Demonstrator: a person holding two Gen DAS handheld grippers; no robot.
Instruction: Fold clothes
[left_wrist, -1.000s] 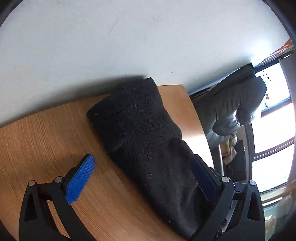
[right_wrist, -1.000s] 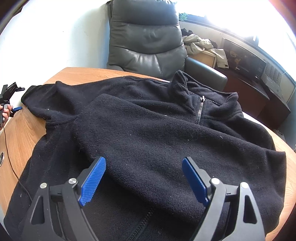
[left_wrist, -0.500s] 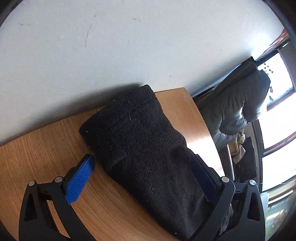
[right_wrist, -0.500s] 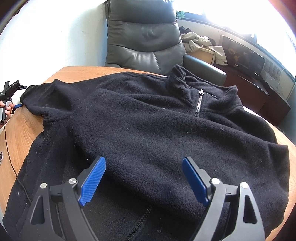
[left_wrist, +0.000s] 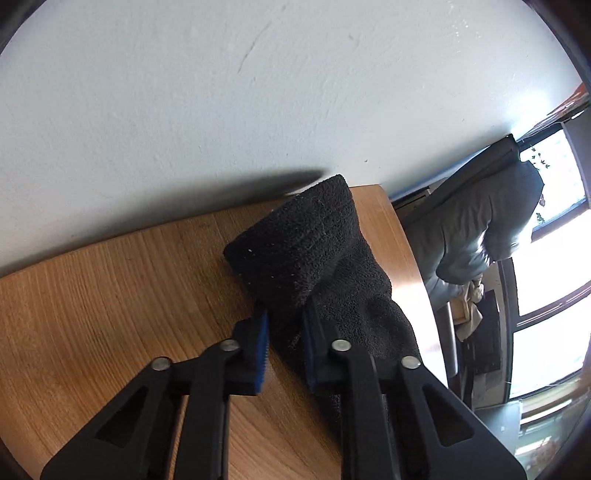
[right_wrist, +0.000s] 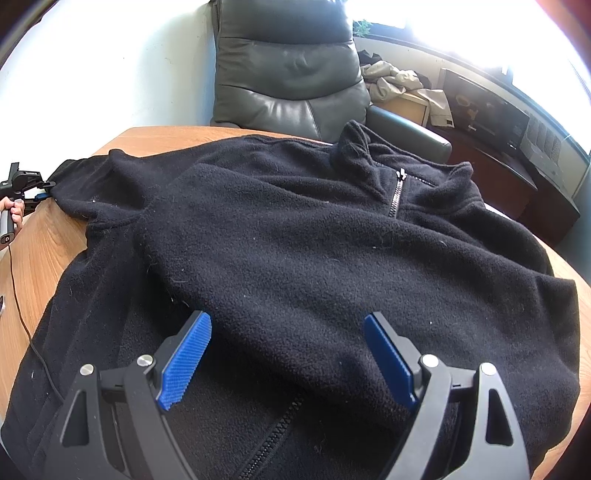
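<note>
One sleeve appears already laid across the black fleece jacket (right_wrist: 295, 240) spread beneath the widely opened, empty right gripper (right_wrist: 286, 354), while the other sleeve's cuff (left_wrist: 303, 247) is pinched between the nearly closed left gripper (left_wrist: 284, 332), still unfolded.

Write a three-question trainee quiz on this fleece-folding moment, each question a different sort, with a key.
1. True or false: the left gripper is shut on the sleeve.
2. The right gripper is: A) shut on the collar, B) open over the fleece, C) holding the cable.
3. Fill in: one sleeve lies folded across the fleece's ____.

Key: 1 true; 2 B; 3 front.
</note>
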